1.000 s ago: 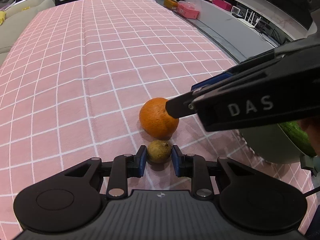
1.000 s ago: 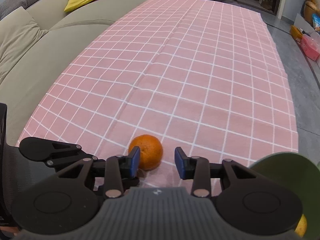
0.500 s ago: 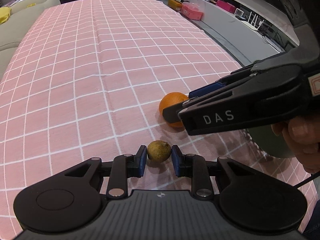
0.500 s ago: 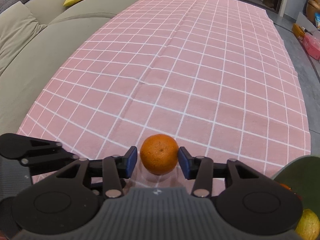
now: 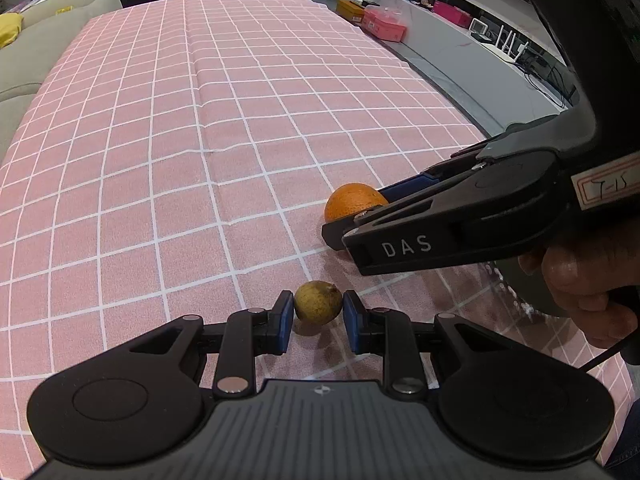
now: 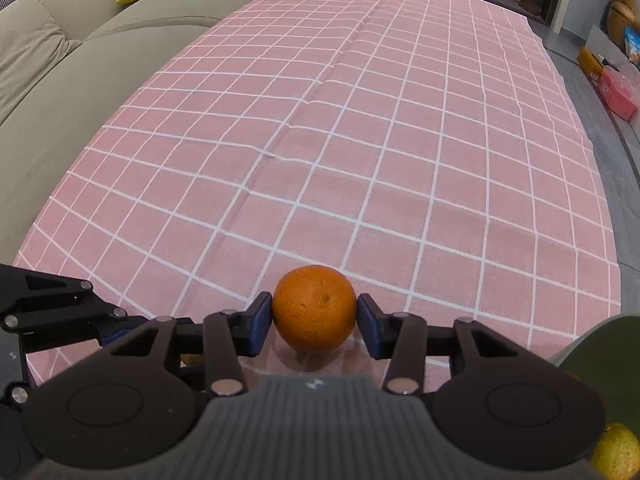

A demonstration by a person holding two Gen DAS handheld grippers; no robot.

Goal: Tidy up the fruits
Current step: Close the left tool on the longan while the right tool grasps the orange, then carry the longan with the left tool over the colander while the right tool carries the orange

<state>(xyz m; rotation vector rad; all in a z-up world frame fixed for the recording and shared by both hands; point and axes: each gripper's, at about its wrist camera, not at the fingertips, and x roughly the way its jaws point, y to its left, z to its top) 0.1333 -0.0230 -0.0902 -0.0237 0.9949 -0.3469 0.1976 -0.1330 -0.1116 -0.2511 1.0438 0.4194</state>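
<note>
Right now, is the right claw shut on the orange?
Yes: the right claw has both pads against the sides of the orange.

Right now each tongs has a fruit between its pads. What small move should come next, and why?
Probably lift the right tongs a little. Their pads sit against both sides of the orange, which appears to rest on the pink cloth, and the green bowl is just to its right. The left tongs hold the small yellow-green fruit.

Two low wrist views, shared orange (image 5: 354, 202)
</note>
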